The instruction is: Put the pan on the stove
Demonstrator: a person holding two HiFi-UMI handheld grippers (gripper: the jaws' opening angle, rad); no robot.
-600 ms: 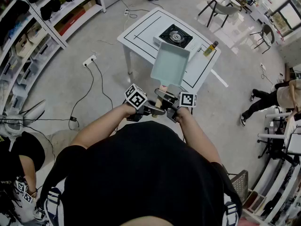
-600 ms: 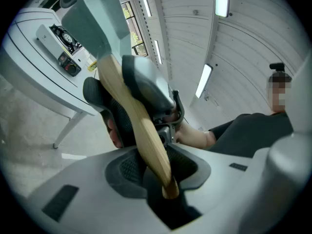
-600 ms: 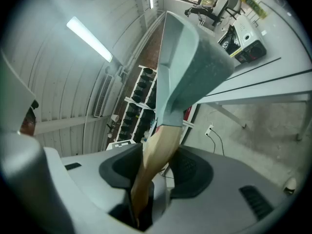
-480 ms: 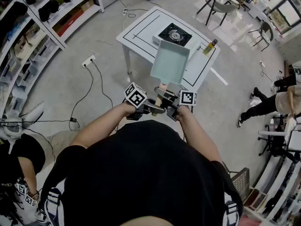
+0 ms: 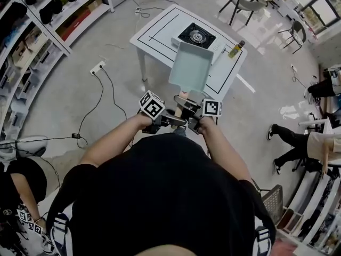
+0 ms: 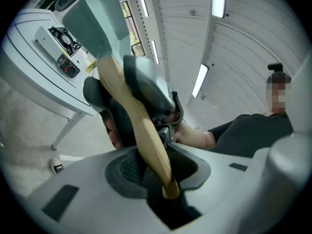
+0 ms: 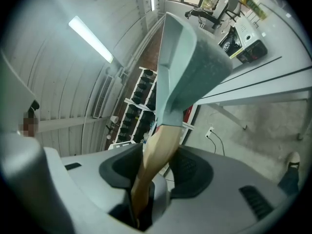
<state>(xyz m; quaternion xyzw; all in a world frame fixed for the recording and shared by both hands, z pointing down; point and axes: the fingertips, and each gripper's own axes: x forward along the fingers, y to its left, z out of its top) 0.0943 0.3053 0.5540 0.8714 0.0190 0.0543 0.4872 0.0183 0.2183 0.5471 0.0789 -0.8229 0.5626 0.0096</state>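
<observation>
Your left tongs [image 6: 158,172] and right tongs [image 7: 156,174] are both clenched on the tan wooden handle [image 6: 146,130] of the pale teal rectangular pan [image 5: 191,65]. You hold the pan up in the air, between you and the black-topped portable gas stove [image 5: 197,36]. The stove sits near the far edge of the white desk [image 5: 154,36], with an amber bottle [image 5: 237,48] by the desk's right corner.

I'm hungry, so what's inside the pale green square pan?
Nothing is in the pale green rectangular pan: only its bare, smooth bottom and low walls show. In the head view nothing covers its inside.
</observation>
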